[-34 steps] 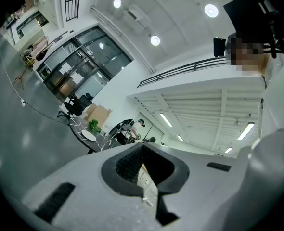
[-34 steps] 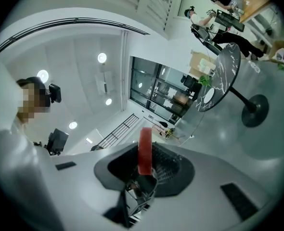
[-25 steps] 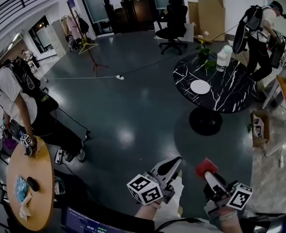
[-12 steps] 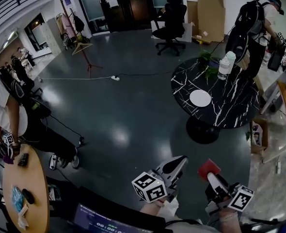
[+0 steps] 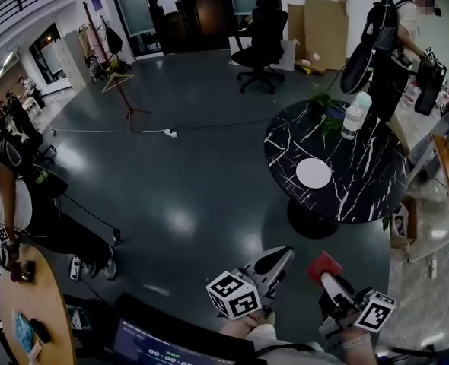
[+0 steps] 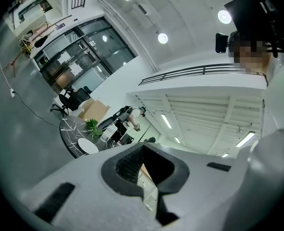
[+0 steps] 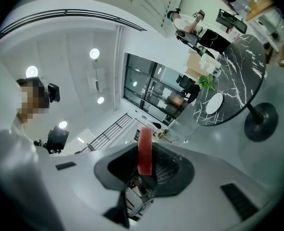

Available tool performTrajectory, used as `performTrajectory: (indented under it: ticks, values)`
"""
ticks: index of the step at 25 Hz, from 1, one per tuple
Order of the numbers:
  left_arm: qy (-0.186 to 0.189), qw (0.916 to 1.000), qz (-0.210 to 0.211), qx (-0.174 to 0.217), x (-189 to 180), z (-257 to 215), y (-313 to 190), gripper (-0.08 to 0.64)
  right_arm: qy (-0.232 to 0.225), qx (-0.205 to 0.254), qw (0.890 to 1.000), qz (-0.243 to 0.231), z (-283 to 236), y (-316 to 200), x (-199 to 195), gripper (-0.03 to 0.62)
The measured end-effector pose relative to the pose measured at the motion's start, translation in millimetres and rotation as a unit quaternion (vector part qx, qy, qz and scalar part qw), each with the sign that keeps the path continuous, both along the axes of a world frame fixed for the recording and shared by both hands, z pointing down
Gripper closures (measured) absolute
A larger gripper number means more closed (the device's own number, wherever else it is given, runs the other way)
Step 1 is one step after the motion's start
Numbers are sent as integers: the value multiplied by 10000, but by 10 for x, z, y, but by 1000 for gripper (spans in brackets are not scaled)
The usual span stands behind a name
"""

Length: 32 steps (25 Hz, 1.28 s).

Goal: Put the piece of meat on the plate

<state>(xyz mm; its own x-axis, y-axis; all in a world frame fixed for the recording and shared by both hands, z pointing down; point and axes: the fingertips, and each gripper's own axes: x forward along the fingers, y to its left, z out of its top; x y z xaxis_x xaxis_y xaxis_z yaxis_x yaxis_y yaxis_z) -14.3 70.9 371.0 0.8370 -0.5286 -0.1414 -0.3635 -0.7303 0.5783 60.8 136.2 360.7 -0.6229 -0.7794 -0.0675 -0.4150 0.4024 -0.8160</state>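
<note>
Clamped in the right tool (image 5: 329,277), the red piece of meat (image 5: 324,266) stands on edge above the floor. Left tool (image 5: 275,260) just beside it, pressed together, empty. White plate (image 5: 314,173) sits well apart on the black marbled surface (image 5: 365,185).

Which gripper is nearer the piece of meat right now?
Right. The right gripper is clamped on the piece of meat; the left gripper is off to its left, apart from it, holding nothing.
</note>
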Motion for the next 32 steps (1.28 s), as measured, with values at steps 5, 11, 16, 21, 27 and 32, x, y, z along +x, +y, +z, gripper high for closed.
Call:
performTrajectory:
  ticks: [5, 11, 16, 21, 27, 32]
  values:
    - [41, 10000, -22, 51, -51, -5, -248, 551, -26, -10, 10000, 40, 15, -244, 4, 508]
    - [41, 10000, -29, -73, -22, 120, -448, 551, -48, -87, 9999, 72, 77, -444, 76, 508]
    - [2, 9996, -104, -249, 93, 268, -754, 551, -86, -201, 9998, 8, 181, -772, 205, 508]
    - [-23, 9997, -181, -163, 286, 145, -1299, 551, -108, -195, 9997, -69, 152, -1307, 423, 508]
    - [-72, 9996, -267, 58, 530, 50, -1980, 551, -128, -204, 9995, -222, 189, -2003, 675, 508]
    - [-152, 9996, -226, 37, 761, 135, -2297, 551, -133, -345, 9987, -344, 295, -2399, 854, 508]
